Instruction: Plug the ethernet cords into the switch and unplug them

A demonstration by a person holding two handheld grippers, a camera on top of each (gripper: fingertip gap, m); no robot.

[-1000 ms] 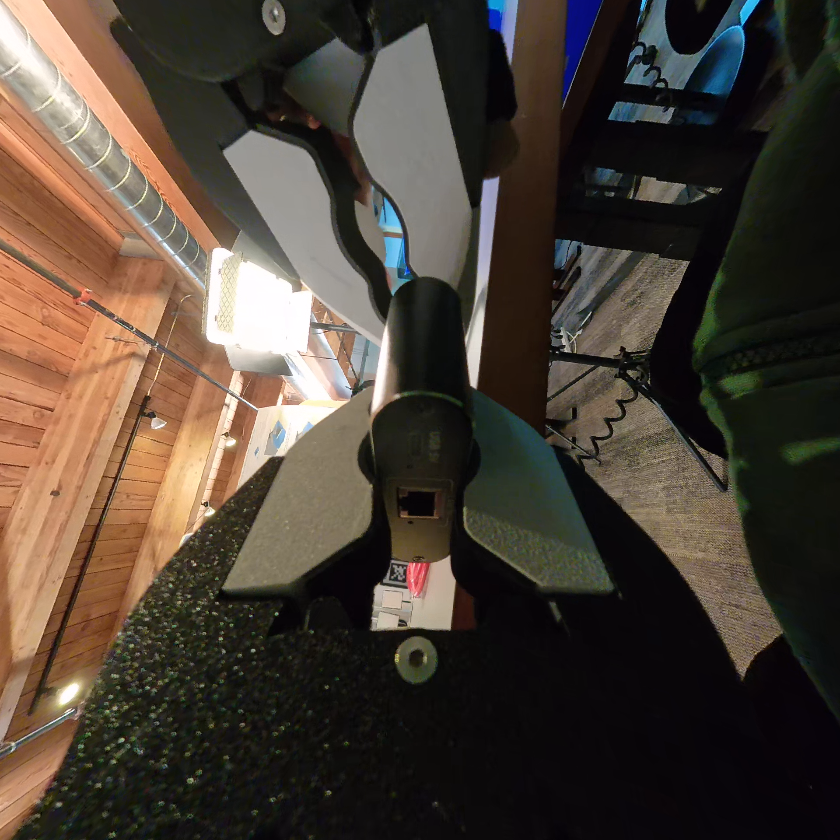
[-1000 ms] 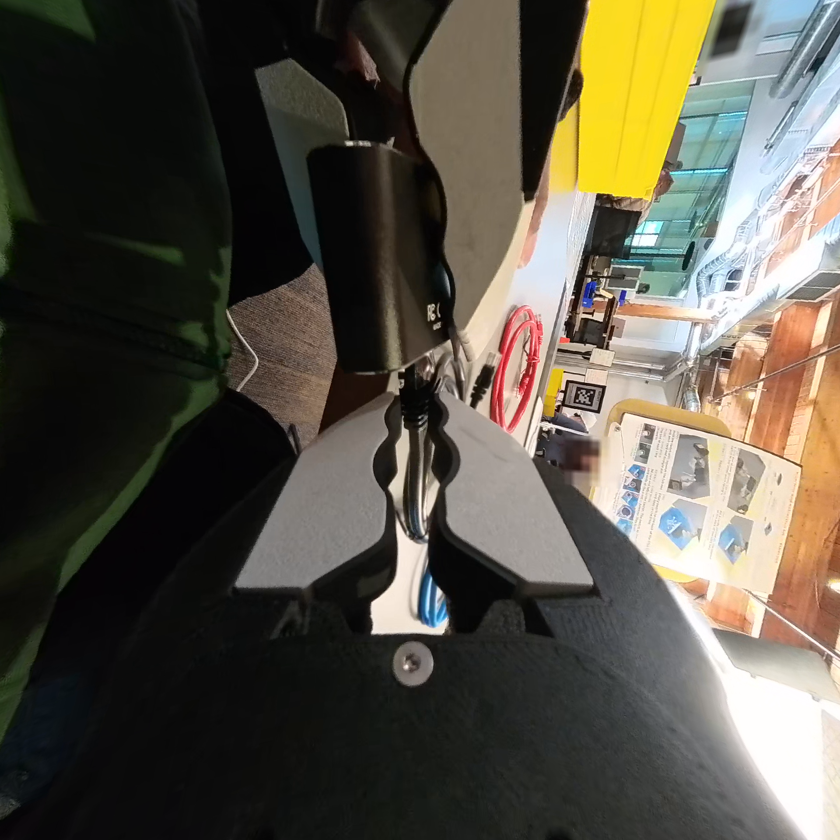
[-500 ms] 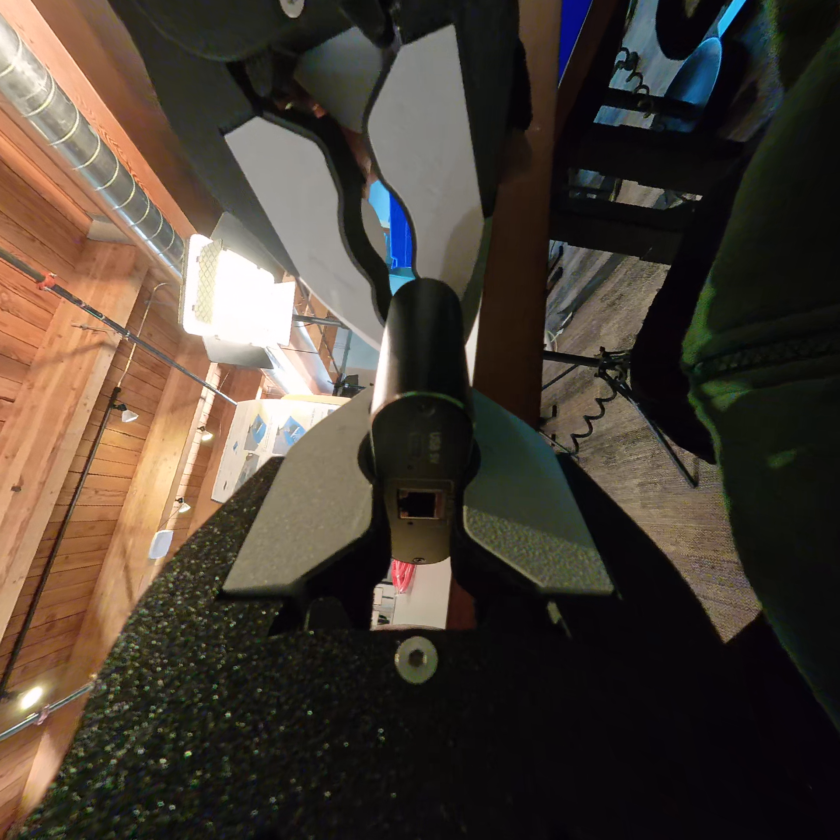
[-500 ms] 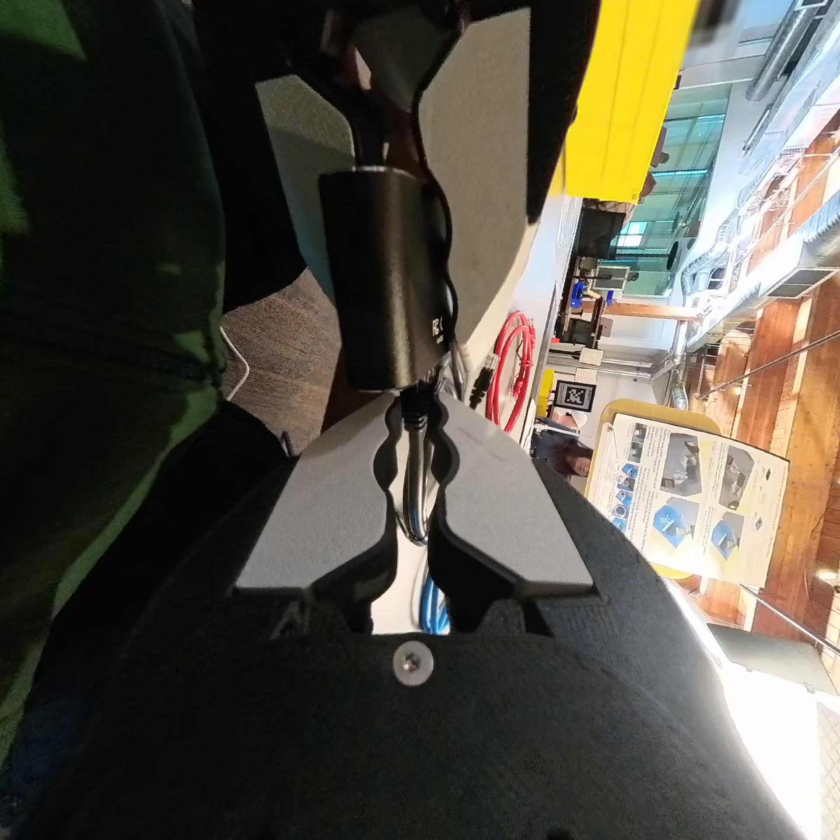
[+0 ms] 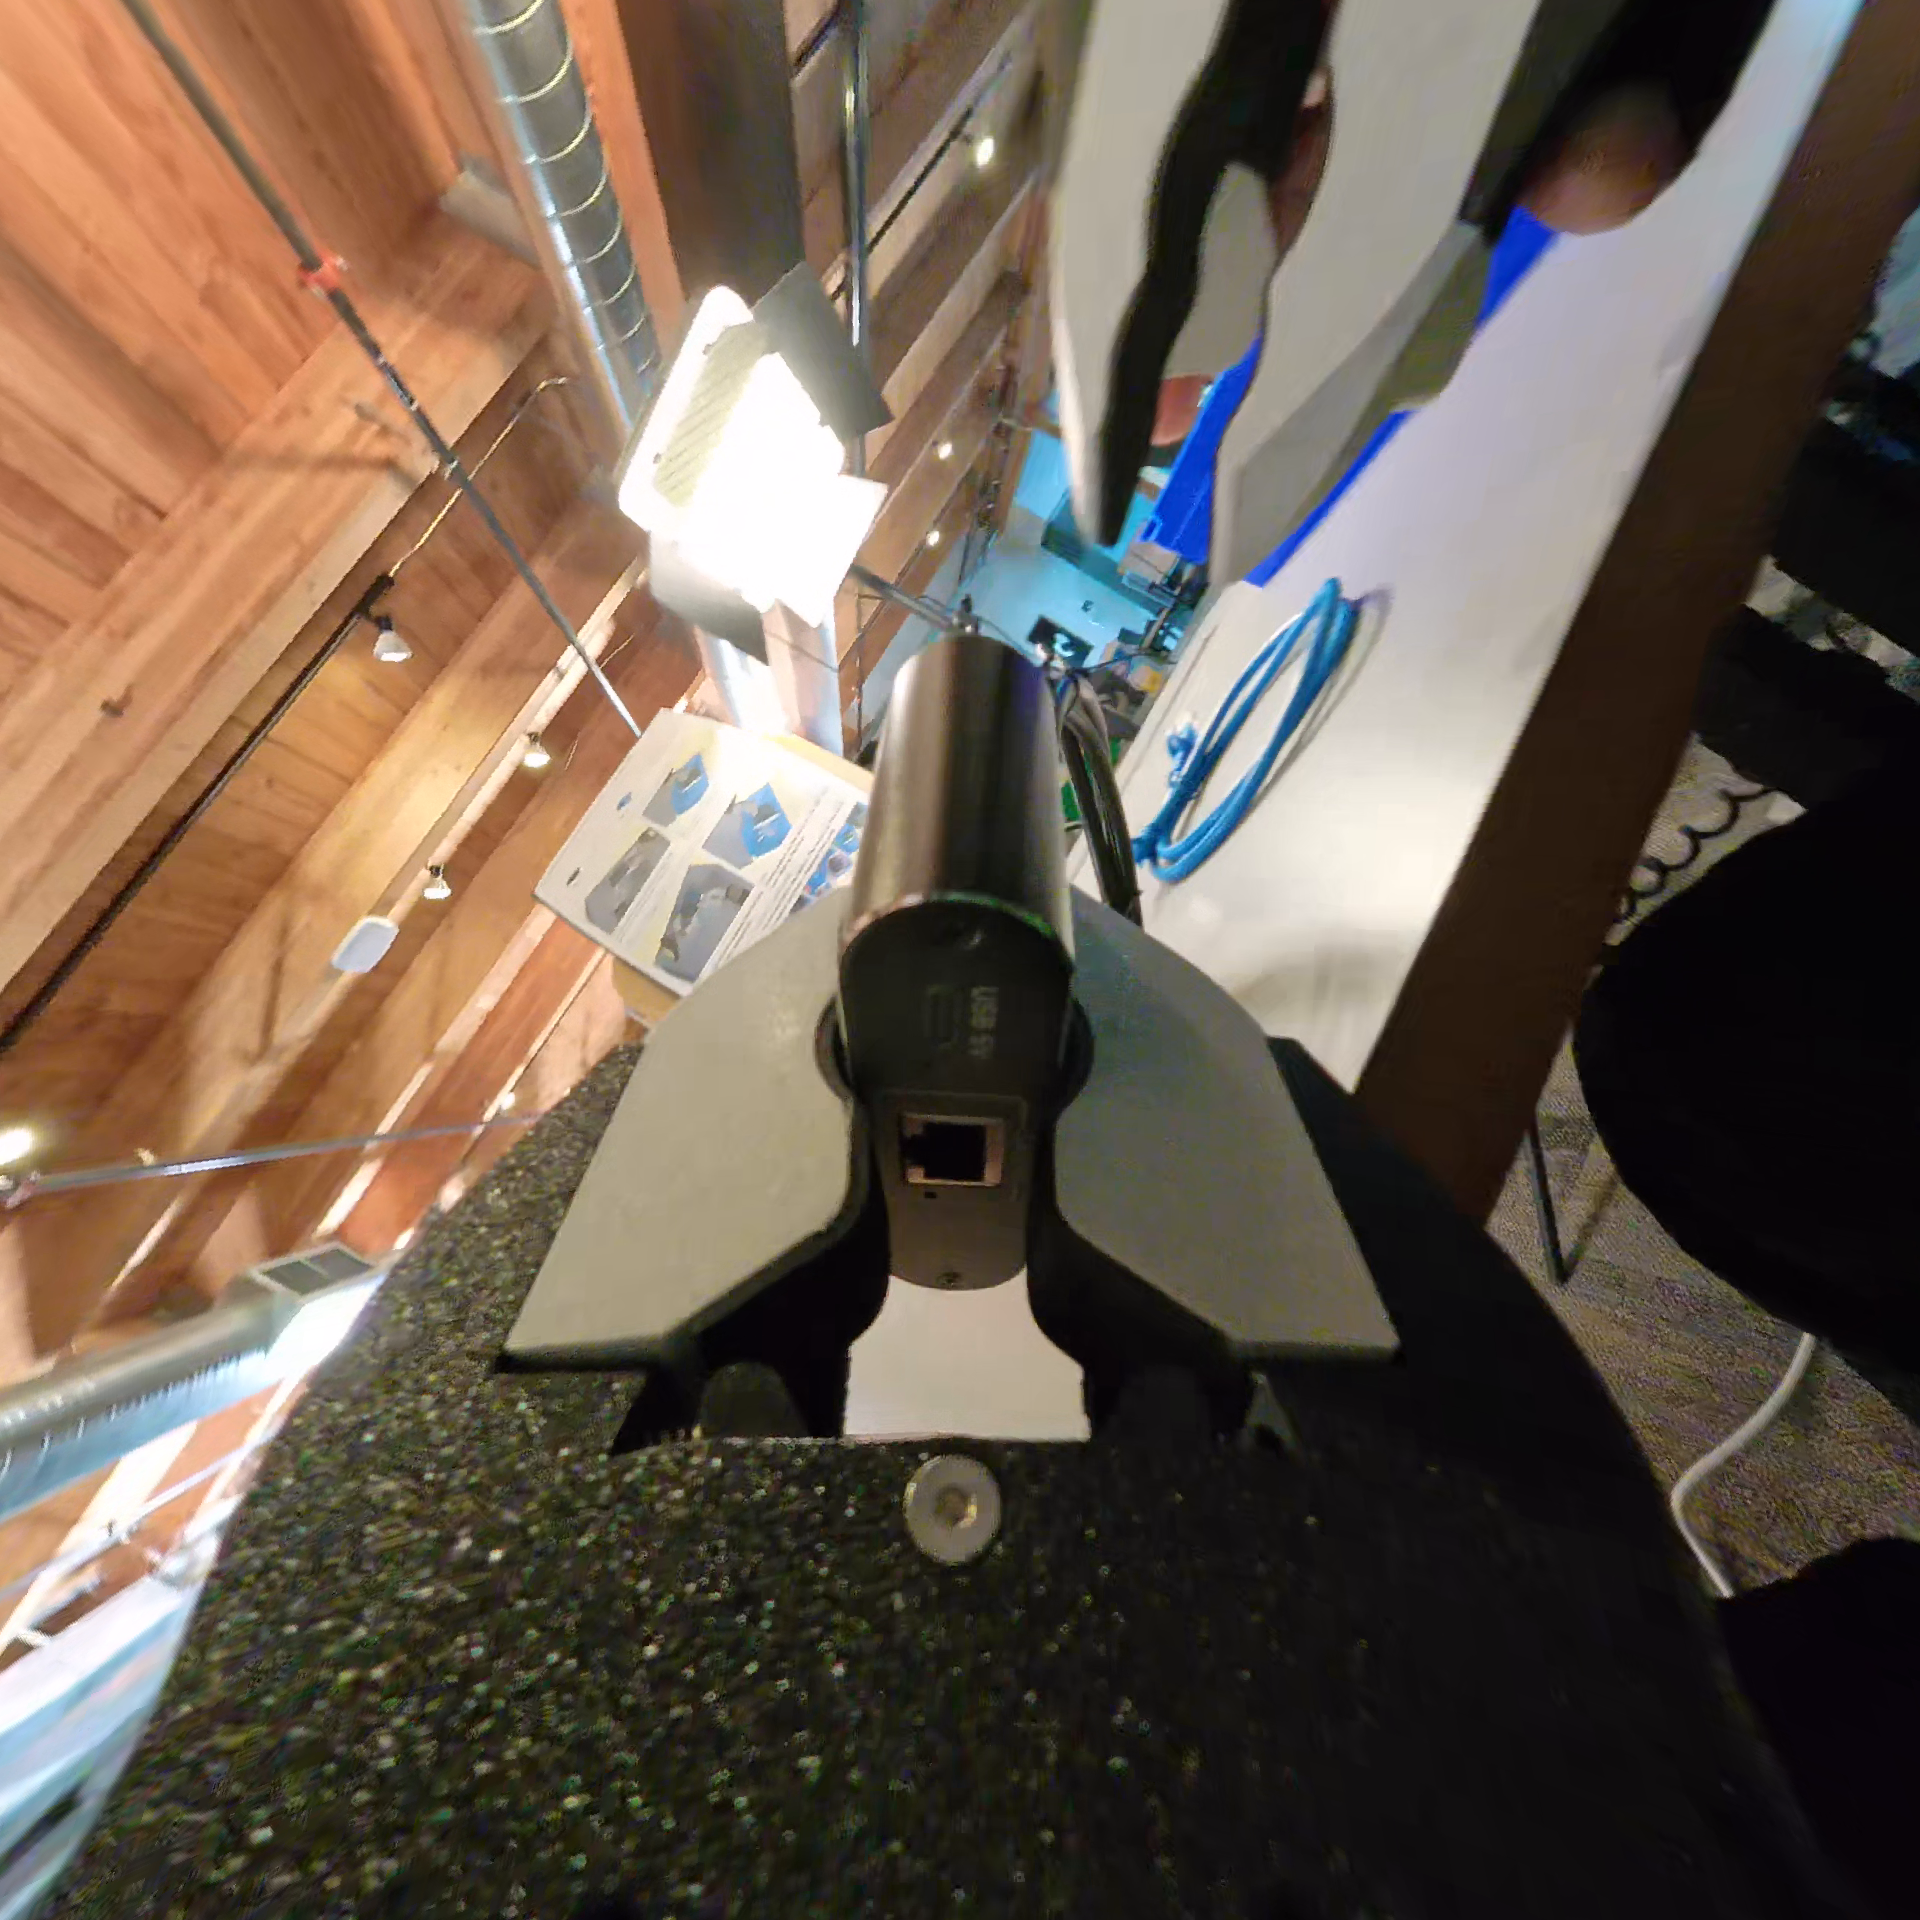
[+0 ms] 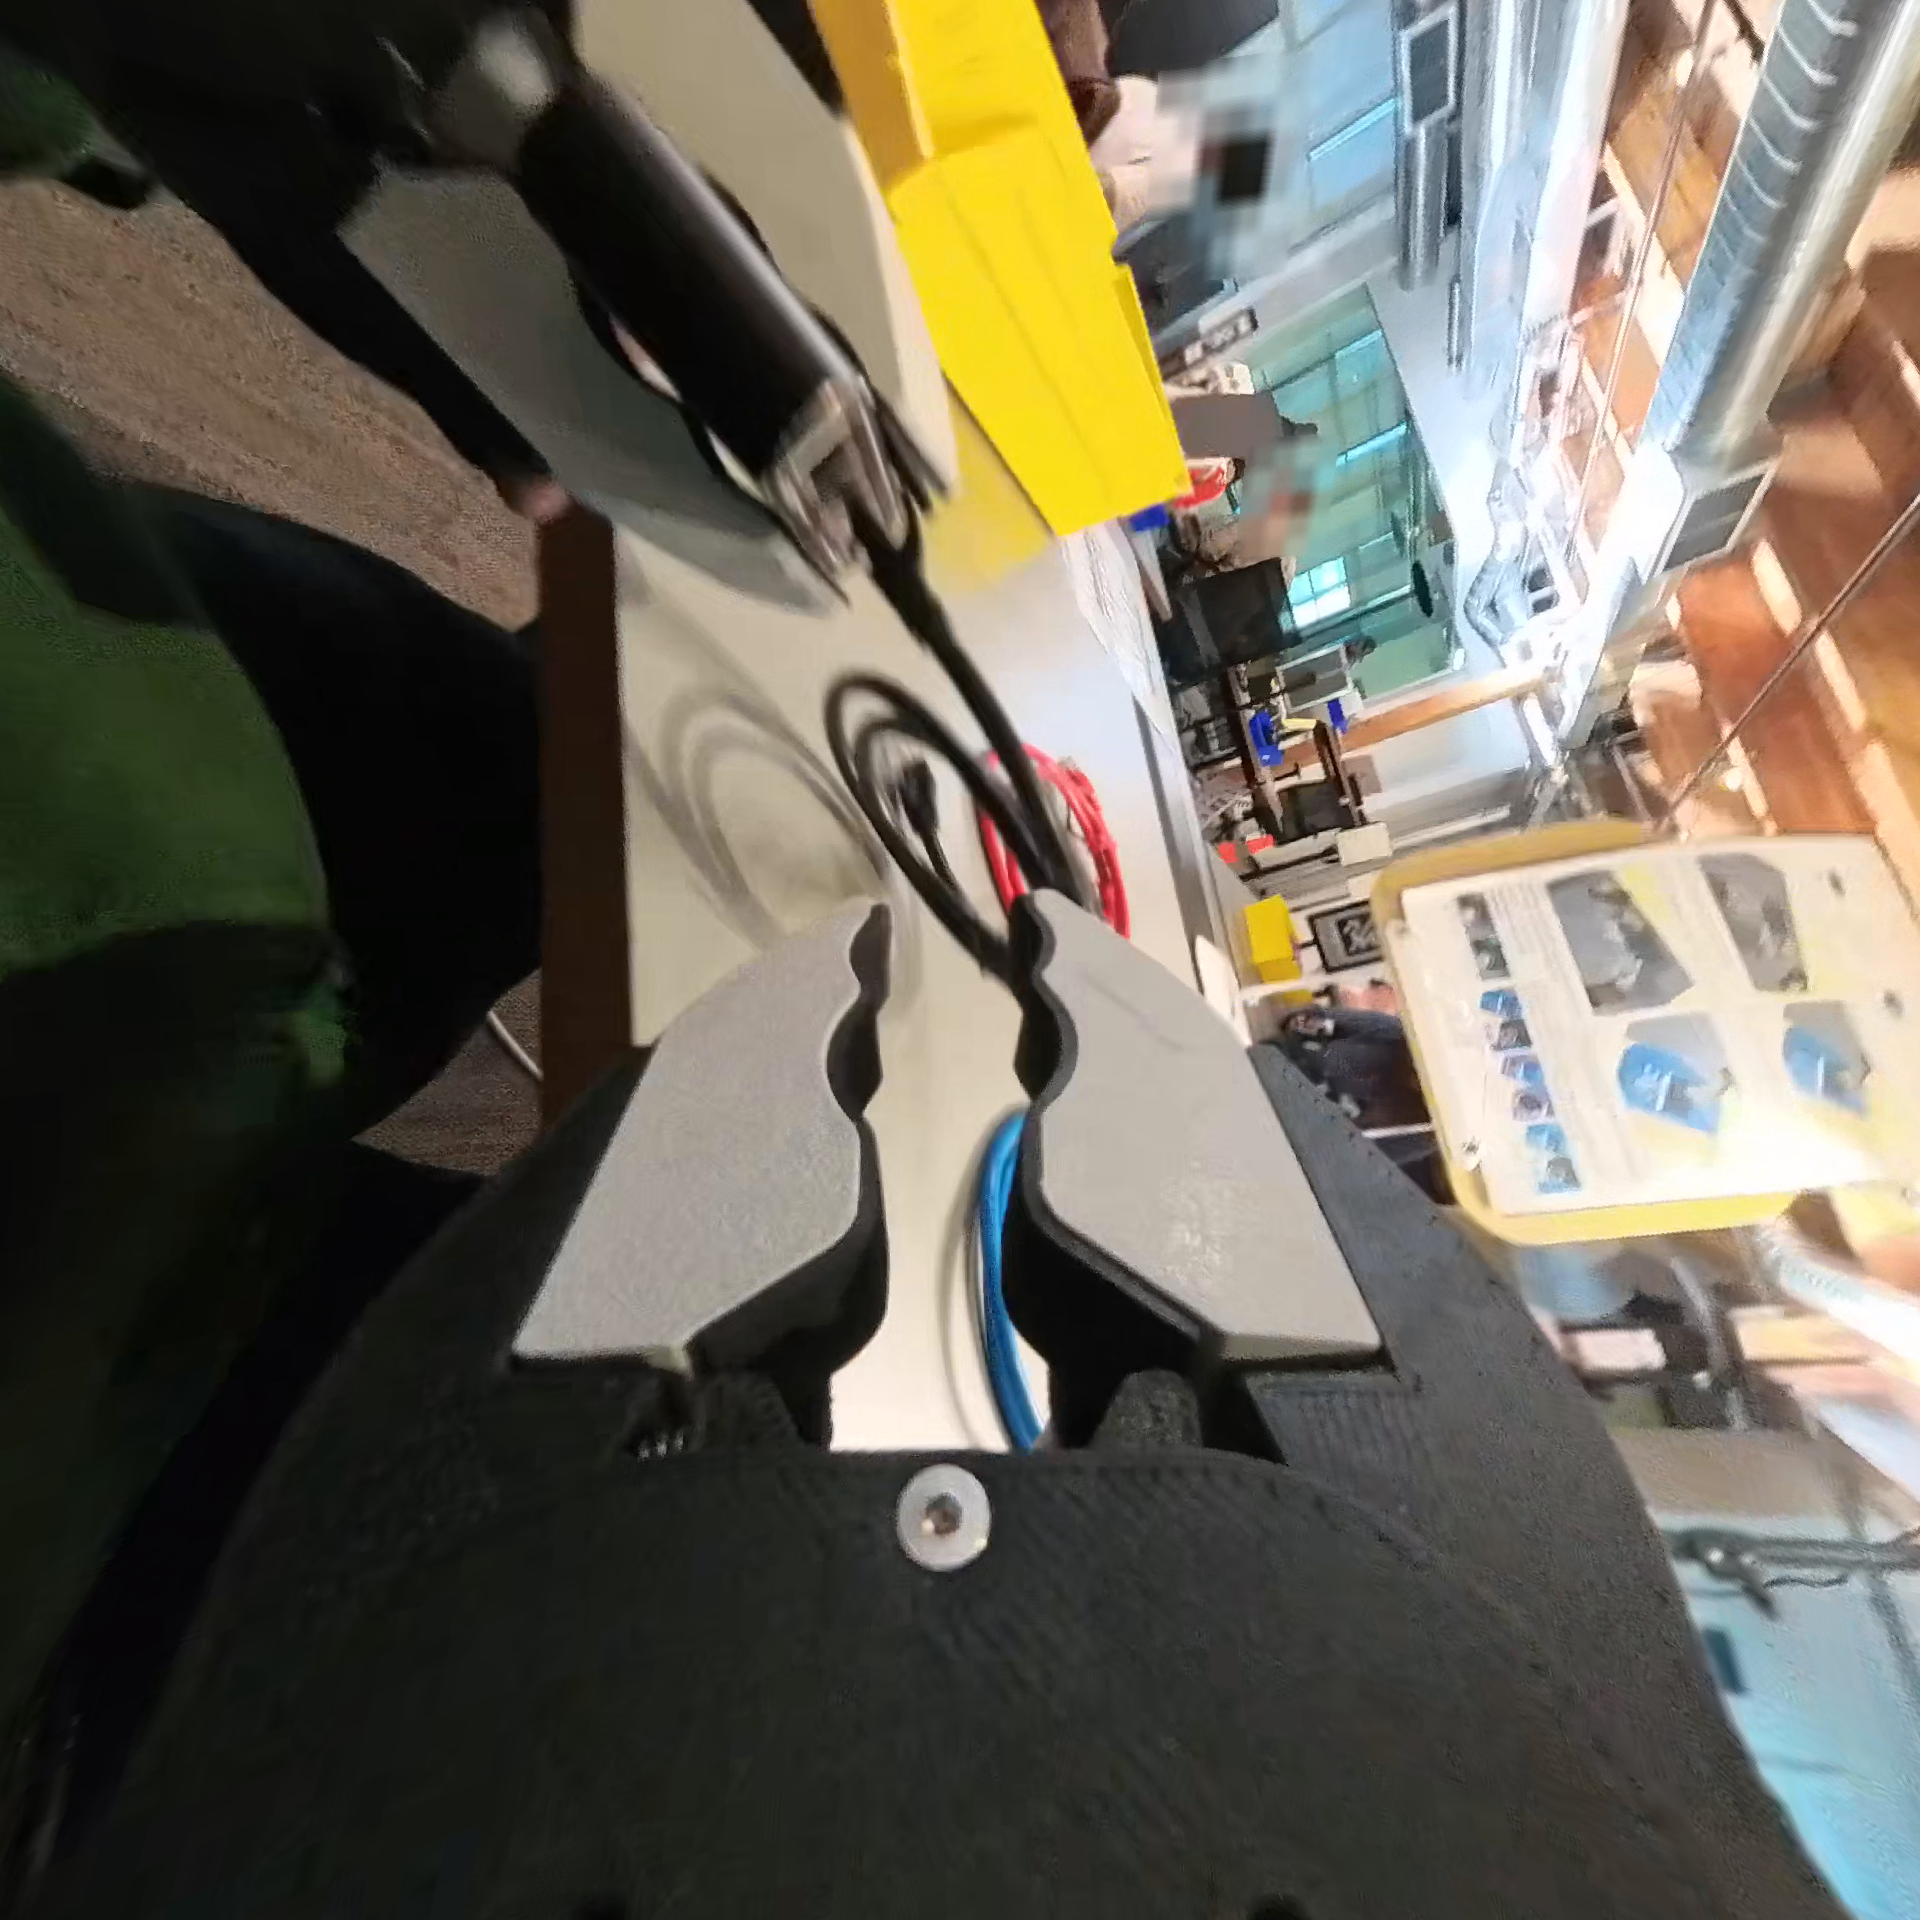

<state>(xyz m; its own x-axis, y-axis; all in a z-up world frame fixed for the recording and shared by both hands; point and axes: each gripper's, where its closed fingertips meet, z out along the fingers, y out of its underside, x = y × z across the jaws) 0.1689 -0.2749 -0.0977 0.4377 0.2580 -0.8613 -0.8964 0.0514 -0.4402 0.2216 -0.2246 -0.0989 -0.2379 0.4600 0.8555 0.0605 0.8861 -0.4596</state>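
Warm timber walls, a ribbed metal duct and a bright panel lamp hang over a long white tabletop (image 5: 1382,727) with a dark wooden edge. The left gripper (image 5: 961,1049) has its grey fingers clamped tight on the small black oblong switch (image 5: 961,831), whose near end, with one empty socket, sits between the fingers facing the camera. Just right of that claw a coiled blue ethernet cord (image 5: 1247,727) lies on the table, and farther ahead hangs the other claw. In the right wrist view, the right gripper (image 6: 951,940) stands partly open with nothing clearly pinched; a thin black ethernet cord (image 6: 956,675) runs from the far end of the switch (image 6: 686,270), up and left of this claw, down toward the tip of its right finger (image 6: 1174,1153), and whether it touches I cannot tell. A coiled red ethernet cord (image 6: 1081,831) lies just beyond the fingertips. The black plug looks seated, so unplugging seems the step in hand. The risk I see: tugging the cable rather than the plug could leave the latch caught, twist the switch in its clamp, or strain the cord.
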